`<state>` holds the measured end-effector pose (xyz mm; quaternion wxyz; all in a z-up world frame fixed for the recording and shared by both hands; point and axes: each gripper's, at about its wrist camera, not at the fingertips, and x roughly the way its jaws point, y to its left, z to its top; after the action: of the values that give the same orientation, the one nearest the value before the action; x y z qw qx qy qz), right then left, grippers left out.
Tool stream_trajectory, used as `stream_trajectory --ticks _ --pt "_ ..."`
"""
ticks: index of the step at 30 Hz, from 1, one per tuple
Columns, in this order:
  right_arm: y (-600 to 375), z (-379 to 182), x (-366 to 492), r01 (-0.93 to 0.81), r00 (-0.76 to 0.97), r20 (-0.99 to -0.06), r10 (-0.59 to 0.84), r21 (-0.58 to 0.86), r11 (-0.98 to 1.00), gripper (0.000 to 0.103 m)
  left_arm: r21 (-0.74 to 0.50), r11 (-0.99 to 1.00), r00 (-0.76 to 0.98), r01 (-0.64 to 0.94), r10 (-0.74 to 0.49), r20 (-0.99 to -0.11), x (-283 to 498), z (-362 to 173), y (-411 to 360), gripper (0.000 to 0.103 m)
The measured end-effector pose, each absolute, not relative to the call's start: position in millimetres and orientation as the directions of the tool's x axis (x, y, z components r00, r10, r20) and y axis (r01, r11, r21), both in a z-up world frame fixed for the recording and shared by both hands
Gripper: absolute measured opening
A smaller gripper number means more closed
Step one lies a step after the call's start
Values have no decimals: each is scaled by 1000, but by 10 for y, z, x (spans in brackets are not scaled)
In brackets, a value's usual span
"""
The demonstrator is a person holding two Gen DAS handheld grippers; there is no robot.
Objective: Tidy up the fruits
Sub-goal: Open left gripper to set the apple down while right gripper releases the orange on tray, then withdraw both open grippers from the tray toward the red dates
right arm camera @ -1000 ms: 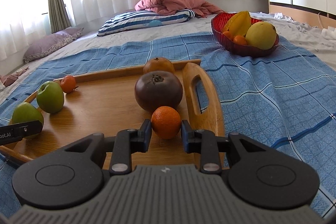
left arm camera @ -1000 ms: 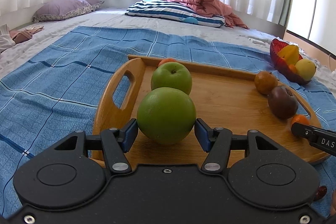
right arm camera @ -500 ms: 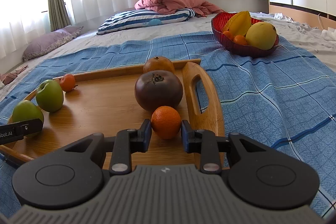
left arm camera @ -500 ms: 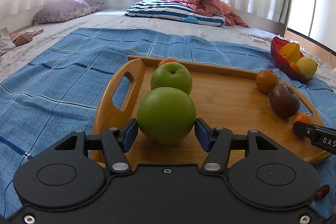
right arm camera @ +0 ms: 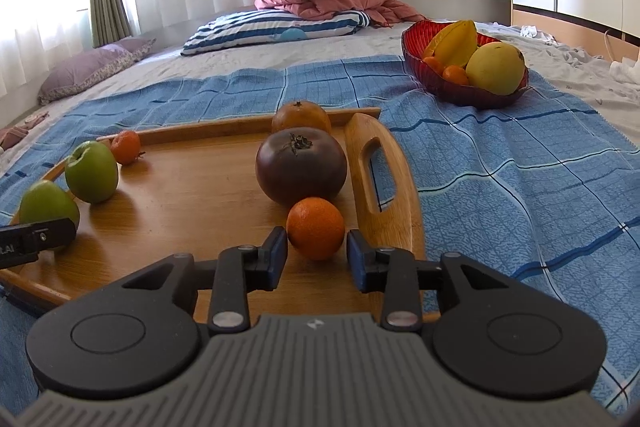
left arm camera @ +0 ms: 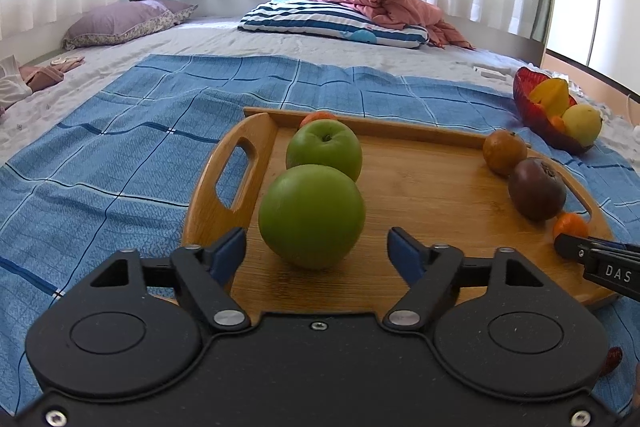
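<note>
Bamboo tray (left arm camera: 420, 195) sits on a blue checked blanket (left arm camera: 120, 163) spread over the bed. Two rows of fruit are forming on it, one along each handle.

Left row, near to far: a big green apple (left arm camera: 312, 217), a second green apple (left arm camera: 324, 149), and a small orange fruit (left arm camera: 318, 117) mostly hidden behind it. Right row, far to near: a brownish-orange fruit (right arm camera: 301, 117), a dark purple fruit (right arm camera: 301, 167), and a mandarin (right arm camera: 316, 227).

Left gripper (left arm camera: 316, 253): jaws opening, fingers (left arm camera: 226, 253) spread clear of the near apple, with daylight on both sides. The apple rests on the tray wood between them.

Right gripper (right arm camera: 317, 259): jaws opening too. Its fingers (right arm camera: 274, 259) stand just off the mandarin, with narrow gaps and no pinch. The mandarin sits on the tray, touching or nearly touching the purple fruit.

Step in hand, as I read it: releasing both fruits at the near ends of their rows.

To do it well:
- Let the jaws finish widening before either hand moves; a pad dragging on round fruit will roll it.
- Back straight out along the fingers, not sideways. The right gaps are slim, and the mandarin is light enough to be nudged.
- Keep the fingers off the handles on the way out.

Red bowl (right arm camera: 460, 87), far right on the blanket, holds more fruit, probably the next pick.
</note>
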<state>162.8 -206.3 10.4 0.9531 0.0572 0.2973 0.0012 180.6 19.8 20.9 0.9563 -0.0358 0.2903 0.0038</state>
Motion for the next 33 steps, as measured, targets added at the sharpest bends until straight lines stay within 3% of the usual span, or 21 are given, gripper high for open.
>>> stream_trajectory --ticks 18,33 --pt "-2015 190 1394 1 832 -554 40 74 997 84 -50 999 828 6 -33 -560 1582 257 150 94" --pt "-2050 270 954 -17 862 -505 38 47 999 91 -53 993 832 104 -116 -542 1182 323 -28 99"
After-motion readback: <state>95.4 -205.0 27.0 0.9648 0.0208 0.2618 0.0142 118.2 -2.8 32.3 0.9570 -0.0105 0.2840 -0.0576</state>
